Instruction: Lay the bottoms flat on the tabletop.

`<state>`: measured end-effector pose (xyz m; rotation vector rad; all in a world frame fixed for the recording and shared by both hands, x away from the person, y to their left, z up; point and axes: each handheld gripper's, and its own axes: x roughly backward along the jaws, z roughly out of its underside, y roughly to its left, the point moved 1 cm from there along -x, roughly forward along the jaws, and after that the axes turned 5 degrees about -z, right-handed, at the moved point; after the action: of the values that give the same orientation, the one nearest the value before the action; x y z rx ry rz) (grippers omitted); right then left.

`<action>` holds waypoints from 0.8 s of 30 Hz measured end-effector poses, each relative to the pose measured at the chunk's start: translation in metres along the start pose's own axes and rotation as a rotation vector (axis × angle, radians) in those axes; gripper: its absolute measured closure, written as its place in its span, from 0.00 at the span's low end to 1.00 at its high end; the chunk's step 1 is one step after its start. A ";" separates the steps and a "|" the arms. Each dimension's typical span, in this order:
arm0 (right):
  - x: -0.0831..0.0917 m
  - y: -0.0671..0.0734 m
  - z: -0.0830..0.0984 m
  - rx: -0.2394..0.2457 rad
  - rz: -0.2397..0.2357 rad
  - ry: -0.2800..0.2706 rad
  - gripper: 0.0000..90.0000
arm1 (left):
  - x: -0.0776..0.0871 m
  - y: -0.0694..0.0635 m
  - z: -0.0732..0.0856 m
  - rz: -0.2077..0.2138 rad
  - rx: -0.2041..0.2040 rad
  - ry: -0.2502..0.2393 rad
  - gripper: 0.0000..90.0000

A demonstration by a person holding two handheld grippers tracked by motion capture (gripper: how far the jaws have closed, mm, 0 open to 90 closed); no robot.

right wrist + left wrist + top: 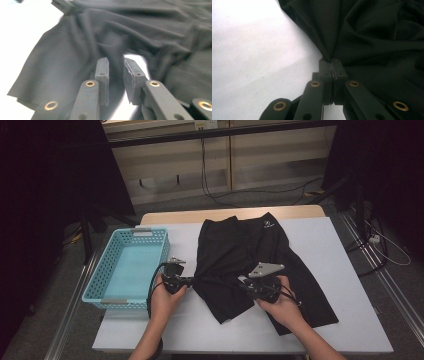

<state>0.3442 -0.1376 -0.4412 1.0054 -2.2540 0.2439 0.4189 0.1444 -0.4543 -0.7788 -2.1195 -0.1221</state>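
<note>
With my left gripper [333, 65] clamped on the edge of the black shorts [260, 255] spread on the table [350, 320], my right gripper [116, 67] parted and empty, folding is midway; next, a second pinch.

Black shorts [250, 265] with a small white logo are seen beside a light-blue lattice-walled basket [107, 270] on a white table [325, 250].

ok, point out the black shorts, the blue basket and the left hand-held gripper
black shorts [260, 245]: high view, upper middle of the fabric.
blue basket [93, 282]: high view, left perforated wall.
left hand-held gripper [333, 65]: left gripper view, between the fingertips pinching the fabric.
</note>
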 end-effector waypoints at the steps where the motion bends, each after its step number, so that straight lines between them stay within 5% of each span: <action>1: -0.002 0.004 0.000 0.004 -0.021 0.004 0.80 | 0.000 0.000 0.000 0.001 0.000 0.001 0.99; 6: -0.024 0.015 0.003 0.037 -0.044 0.083 0.74 | 0.002 0.000 0.000 0.004 0.000 -0.001 0.98; 8: -0.029 0.016 0.004 0.040 -0.033 0.105 0.84 | 0.003 0.001 0.000 0.003 0.006 -0.006 0.98; 11: -0.029 0.011 0.004 0.020 -0.044 0.104 0.99 | 0.003 0.002 -0.001 0.004 0.004 -0.009 0.98; 14: -0.023 0.008 0.002 -0.017 -0.078 0.080 1.00 | 0.004 0.002 -0.001 0.002 0.005 -0.021 0.98; 18: -0.006 0.000 -0.005 -0.041 -0.057 0.013 1.00 | 0.005 0.001 -0.002 0.027 0.013 -0.040 0.98; 24: -0.001 -0.022 0.002 -0.084 0.031 0.014 1.00 | 0.005 -0.003 -0.004 0.040 0.005 -0.072 0.63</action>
<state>0.3599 -0.1526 -0.4455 0.9229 -2.2490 0.1681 0.4176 0.1428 -0.4478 -0.8338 -2.1700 -0.0684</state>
